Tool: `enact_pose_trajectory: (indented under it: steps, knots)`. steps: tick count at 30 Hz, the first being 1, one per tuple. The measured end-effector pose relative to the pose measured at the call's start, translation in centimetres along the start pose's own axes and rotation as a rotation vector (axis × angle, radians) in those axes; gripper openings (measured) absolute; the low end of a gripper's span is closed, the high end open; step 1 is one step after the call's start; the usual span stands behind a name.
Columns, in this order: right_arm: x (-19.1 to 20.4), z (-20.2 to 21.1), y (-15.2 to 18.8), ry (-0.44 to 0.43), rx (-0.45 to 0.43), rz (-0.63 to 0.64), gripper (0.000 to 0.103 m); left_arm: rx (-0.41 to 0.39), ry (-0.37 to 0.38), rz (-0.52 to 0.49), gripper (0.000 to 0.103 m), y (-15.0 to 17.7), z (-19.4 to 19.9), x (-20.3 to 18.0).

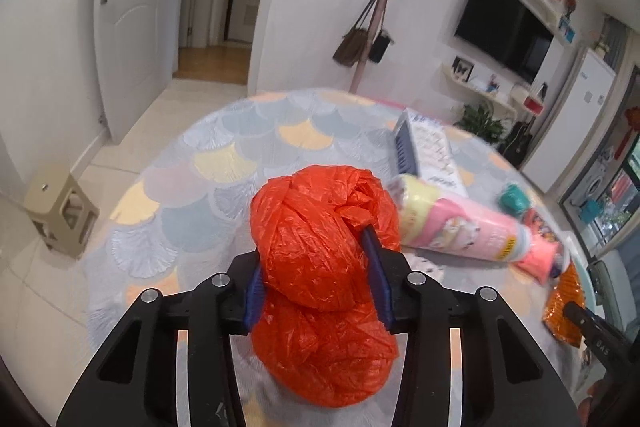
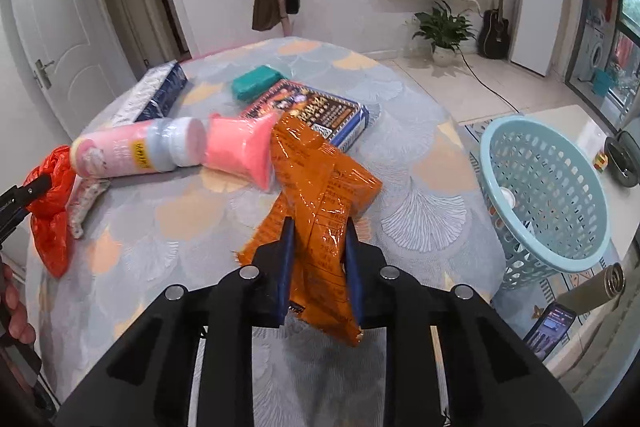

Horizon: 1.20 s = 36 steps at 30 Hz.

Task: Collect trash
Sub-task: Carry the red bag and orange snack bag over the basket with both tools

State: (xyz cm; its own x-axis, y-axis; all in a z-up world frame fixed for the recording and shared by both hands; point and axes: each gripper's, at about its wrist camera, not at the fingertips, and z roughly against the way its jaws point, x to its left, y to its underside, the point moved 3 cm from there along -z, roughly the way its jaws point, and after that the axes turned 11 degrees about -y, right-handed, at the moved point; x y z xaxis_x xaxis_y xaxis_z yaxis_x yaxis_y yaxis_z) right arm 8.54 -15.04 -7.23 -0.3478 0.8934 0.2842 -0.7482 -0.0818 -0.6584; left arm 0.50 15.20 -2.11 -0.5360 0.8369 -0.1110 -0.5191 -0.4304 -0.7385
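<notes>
Between left gripper (image 1: pixel 316 263) jaws, clamped red bag (image 1: pixel 320 247); right gripper (image 2: pixel 318 247) clamping orange packet (image 2: pixel 320 195).

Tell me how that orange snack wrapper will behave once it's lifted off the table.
The orange wrapper looks thin and creased, so it will probably flop and sag beyond the right gripper. Its glossy film could slip. It looks flat and empty, likely very light.

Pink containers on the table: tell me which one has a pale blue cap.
The long pink bottle lying on its side, yellow end toward the red plastic bag. The short pink cup beside it has no cap.
</notes>
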Motion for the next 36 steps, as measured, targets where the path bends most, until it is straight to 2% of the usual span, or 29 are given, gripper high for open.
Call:
enact_pose_trajectory:
  steps: [6, 17, 27, 32, 36]
  knots:
    - [0.2, 2.1, -0.5, -0.006, -0.047, 0.008, 0.017, -0.096, 0.118, -0.003, 0.041, -0.9, 4.3, -1.5]
    - [-1.2, 5.8, -1.3, -0.003, -0.140, -0.016, 0.017, -0.152, 0.308, -0.075, 0.041, -1.7, 9.1, -8.2]
    - [-5.1, 9.7, -2.9, 0.049, -0.242, -0.067, 0.017, -0.175, 0.442, -0.218, 0.041, -1.7, 10.8, -18.4]
    - [-9.0, 11.3, -3.7, 0.088, -0.287, -0.126, 0.017, -0.181, 0.508, -0.297, 0.041, -1.6, 11.5, -24.2]
    - [-12.7, 12.3, -4.0, 0.125, -0.314, -0.184, 0.017, -0.157, 0.571, -0.353, 0.041, -1.1, 11.5, -29.3]
